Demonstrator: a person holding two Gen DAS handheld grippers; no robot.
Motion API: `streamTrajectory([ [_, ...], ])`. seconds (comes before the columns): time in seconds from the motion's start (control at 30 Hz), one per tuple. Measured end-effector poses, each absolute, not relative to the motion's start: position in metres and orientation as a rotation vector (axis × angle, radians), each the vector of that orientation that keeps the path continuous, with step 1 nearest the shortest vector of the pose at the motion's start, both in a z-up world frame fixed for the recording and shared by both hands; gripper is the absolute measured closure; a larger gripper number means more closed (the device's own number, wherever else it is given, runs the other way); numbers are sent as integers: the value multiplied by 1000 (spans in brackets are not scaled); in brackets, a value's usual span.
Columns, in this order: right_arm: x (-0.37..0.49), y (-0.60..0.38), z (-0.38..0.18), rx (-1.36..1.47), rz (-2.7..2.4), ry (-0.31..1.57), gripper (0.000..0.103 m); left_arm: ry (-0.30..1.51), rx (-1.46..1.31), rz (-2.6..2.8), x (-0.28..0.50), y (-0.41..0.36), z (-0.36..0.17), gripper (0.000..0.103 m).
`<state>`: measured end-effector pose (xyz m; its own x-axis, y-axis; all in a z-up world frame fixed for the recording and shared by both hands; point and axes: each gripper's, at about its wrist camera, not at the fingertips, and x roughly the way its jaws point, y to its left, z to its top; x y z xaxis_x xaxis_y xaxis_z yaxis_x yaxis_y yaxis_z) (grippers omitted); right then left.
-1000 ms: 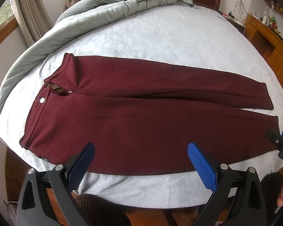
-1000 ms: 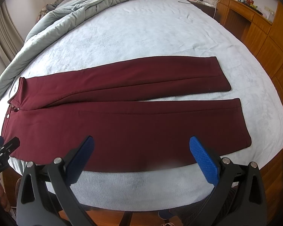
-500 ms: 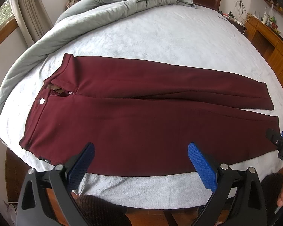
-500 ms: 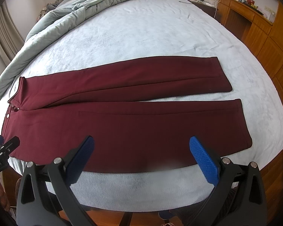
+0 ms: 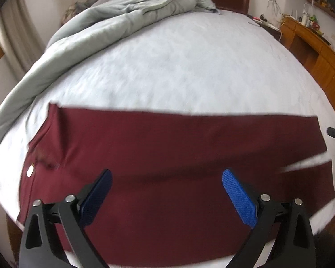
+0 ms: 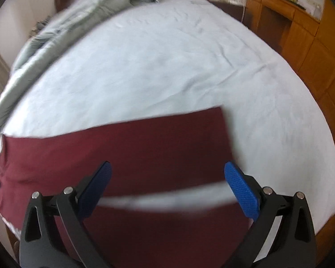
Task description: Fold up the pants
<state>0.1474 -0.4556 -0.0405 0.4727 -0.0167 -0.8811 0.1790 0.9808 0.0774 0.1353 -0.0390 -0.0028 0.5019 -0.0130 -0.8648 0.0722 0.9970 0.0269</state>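
Dark red pants (image 5: 178,156) of thick, matte knit lie flat across a pale, finely textured bedsheet (image 5: 178,67), waistband toward the left with a small round metal button (image 5: 29,170) on it, the two long legs running rightward. A sliver of sheet shows between the leg ends. The left gripper (image 5: 166,197) hovers over the upper legs, its ribbed blue pads (image 5: 239,198) spread wide, gripping nothing. The right gripper (image 6: 167,189) hangs above the leg cuffs, likewise parted and empty. A rumpled grey-green quilt (image 5: 122,15) is heaped along the bed's far-left edge; both views are motion-blurred
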Motion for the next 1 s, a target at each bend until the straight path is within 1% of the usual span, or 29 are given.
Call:
streamTrajectory([
  [0.17, 216, -518, -96, 253, -78, 1224, 3, 1075, 23, -163, 193, -69, -25, 4],
  [0.33, 247, -533, -129, 276, -8, 1249, 2, 1098, 47, -262, 221, -97, -45, 4],
  [0.4, 251, -530, -133, 237, 17, 1240, 5, 1115, 60, -292, 228, -106, -52, 4],
  [0.43, 251, -527, -131, 208, 32, 1232, 19, 1123, 64, -313, 233, -110, -56, 4],
  [0.47, 252, -525, -130, 176, 37, 1230, 31, 1128, 69, -330, 237, -113, -58, 4],
  [0.5, 249, -520, -126, 135, 74, 1224, 58, 1136, 78, -356, 242, -118, -61, 4],
  [0.53, 245, -517, -121, 104, 95, 1216, 77, 1138, 86, -367, 245, -122, -63, 4],
  [0.57, 241, -516, -116, 107, 138, 1212, 86, 1142, 98, -387, 249, -127, -65, 4],
  [0.8, 205, -528, -60, 126, 277, 1067, 86, 1110, 172, -641, 266, -163, -69, 4],
  [1.0, 188, -533, -24, 150, 362, 990, 86, 1244, 25, -955, 295, -190, -79, 4],
])
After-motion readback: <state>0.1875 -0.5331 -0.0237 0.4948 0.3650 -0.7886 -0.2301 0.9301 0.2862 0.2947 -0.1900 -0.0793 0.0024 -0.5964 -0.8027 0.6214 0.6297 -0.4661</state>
